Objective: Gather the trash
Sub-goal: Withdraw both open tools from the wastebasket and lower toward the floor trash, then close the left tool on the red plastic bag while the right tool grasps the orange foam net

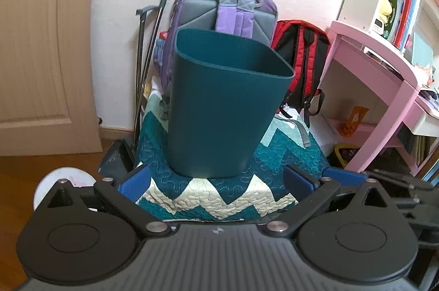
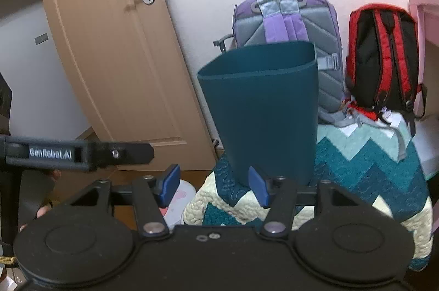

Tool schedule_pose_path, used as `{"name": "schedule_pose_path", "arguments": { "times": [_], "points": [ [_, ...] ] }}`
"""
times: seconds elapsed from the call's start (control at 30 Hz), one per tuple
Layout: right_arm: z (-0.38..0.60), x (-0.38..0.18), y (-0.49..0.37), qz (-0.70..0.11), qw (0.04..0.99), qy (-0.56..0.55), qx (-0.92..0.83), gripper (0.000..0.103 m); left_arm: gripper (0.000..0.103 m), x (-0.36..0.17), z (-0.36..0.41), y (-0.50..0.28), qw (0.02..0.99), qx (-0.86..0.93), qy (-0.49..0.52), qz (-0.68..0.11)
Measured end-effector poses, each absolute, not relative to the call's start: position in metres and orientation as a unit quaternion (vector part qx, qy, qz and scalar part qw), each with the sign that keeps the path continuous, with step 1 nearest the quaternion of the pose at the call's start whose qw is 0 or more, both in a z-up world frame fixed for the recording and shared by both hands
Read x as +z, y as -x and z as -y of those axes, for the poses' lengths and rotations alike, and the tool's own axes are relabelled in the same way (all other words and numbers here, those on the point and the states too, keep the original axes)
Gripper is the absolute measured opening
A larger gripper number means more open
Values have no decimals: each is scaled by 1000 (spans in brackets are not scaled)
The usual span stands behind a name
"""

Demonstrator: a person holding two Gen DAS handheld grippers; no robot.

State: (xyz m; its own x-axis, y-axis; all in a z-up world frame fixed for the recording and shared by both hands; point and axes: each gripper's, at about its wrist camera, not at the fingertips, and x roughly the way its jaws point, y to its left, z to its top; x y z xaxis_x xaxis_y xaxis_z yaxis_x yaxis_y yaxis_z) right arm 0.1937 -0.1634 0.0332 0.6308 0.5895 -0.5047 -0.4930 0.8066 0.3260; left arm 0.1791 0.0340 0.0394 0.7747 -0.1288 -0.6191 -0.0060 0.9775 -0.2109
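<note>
Standing upright on quilt (image 1: 216,192): teal bin (image 1: 219,110) (plain, tapered)

A quilt (image 1: 219,192) with teal and cream zigzags covered the support just ahead of the gripper fingers. A dark teal bin (image 1: 219,110) stood upright on it, two backpacks (image 1: 225,14) beyond.

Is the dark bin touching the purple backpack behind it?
Cannot tell. In both wrist views the bin overlaps the purple backpack, hiding any contact or gap between them.
</note>
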Motion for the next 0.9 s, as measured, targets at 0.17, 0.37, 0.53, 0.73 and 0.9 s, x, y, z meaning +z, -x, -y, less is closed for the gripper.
{"name": "schedule_pose_path", "arguments": {
  "times": [0.17,0.37,0.53,0.73,0.9],
  "points": [
    [153,-15,-193,-333,892,-66,298,55,103,-2,-42,-186,926,-37,112,-359],
    [139,-89,-210,-432,857,-51,275,55,103,-74,-61,-205,892,-17,140,-430],
    [137,-154,-222,-488,834,-42,254,55,103,-139,-83,-223,864,20,155,-478],
    [139,-229,-244,-558,800,-29,217,55,103,-214,-101,-249,826,69,154,-538],
    [152,-300,-272,-634,758,-45,147,55,103,-272,-111,-274,792,89,151,-585]
  ]
}}
